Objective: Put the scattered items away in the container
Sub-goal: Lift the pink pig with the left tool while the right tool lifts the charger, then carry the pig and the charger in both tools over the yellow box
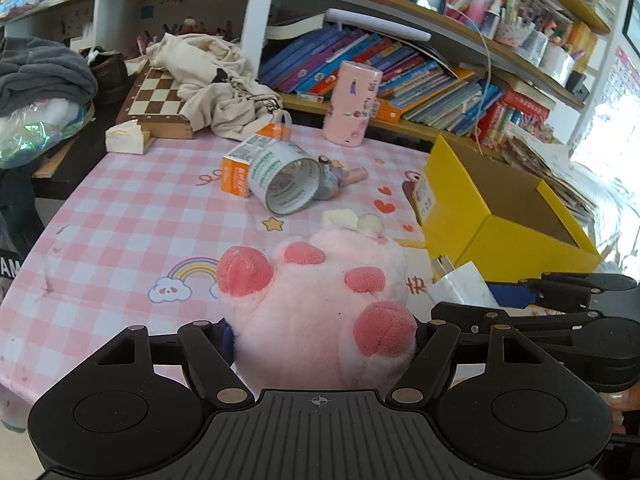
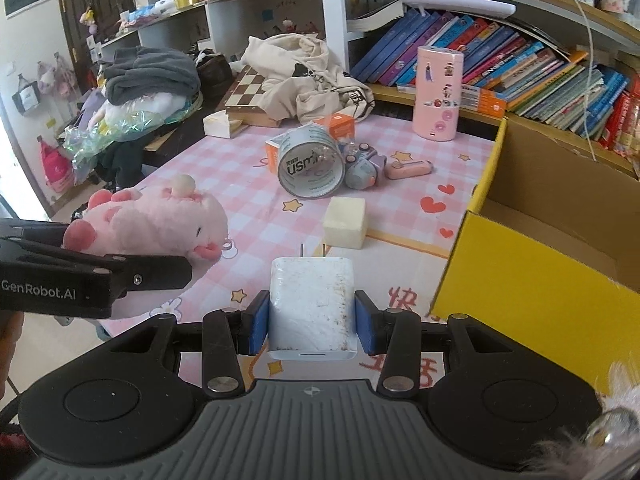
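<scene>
Two loads are in the air at once, which is where trouble could start. The left claw (image 1: 324, 340) clamps a pink plush pig (image 1: 320, 304) by its soft body; the pile compresses, so the toy could squirm loose on the way over the yellow cardboard box (image 1: 500, 240). The right claw (image 2: 311, 322) pinches a white wall charger (image 2: 312, 308) between its blue pads (image 2: 258, 324), prongs forward. Its smooth shell could slide out, or the prongs could catch the box wall. With both claws side by side near the box's left edge, they could knock each other. The pig looks fluffy, with darker pink feet; the charger is scuffed and speckled. Both hang above the checked bench (image 2: 224, 160), left of the box.
</scene>
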`<state>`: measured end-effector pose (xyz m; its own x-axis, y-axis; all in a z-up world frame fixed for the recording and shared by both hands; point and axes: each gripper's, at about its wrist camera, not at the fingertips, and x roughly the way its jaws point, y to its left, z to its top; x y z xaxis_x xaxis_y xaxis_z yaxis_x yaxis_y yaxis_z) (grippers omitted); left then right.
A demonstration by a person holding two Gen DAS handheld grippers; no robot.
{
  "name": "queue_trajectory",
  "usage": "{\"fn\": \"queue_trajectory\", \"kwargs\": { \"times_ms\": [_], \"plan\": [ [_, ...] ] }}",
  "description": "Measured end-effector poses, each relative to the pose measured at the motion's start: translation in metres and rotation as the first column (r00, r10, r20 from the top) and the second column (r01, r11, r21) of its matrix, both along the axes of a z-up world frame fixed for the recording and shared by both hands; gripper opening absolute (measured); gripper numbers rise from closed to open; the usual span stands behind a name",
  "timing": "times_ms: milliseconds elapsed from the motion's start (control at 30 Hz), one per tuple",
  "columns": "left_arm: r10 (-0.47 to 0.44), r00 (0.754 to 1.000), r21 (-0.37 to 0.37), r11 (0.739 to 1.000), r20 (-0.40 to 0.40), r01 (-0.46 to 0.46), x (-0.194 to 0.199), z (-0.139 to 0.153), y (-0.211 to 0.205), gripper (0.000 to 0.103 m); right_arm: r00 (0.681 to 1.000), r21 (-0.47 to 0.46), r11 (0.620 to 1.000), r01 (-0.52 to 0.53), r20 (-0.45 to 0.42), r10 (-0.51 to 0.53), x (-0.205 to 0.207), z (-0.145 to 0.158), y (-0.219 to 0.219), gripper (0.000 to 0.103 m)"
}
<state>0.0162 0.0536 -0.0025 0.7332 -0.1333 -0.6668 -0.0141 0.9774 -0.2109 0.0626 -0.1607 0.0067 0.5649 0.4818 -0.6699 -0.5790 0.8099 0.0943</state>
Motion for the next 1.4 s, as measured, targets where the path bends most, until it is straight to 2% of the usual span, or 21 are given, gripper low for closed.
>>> {"fn": "queue_trajectory", "kwargs": {
  "times_ms": [433,800,1267,1400],
  "plan": [
    [-0.054,0.999,-0.005,0.999,0.006,0.054,-0.015,0.002,-0.010,0.073,1.000,0.003,1.000,0.026,0.005,-0.026,-0.025,0.002,-0.011,0.041],
    [-0.138,0.990,-0.006,0.990,0.011,0.138,-0.009,0.002,-0.028,0.073,0.994,-0.002,0.994,0.113,0.009,-0.113,-0.033,0.004,-0.032,0.041],
    [-0.201,0.980,-0.016,0.979,0.004,0.201,-0.001,0.000,-0.045,0.073,0.981,-0.008,0.981,0.196,-0.006,-0.196,-0.038,0.002,-0.055,0.041],
    [-0.243,0.970,-0.019,0.970,0.001,0.243,0.006,-0.001,-0.057,0.073,0.972,-0.010,0.972,0.234,-0.007,-0.234,-0.040,0.002,-0.068,0.041]
  ]
}}
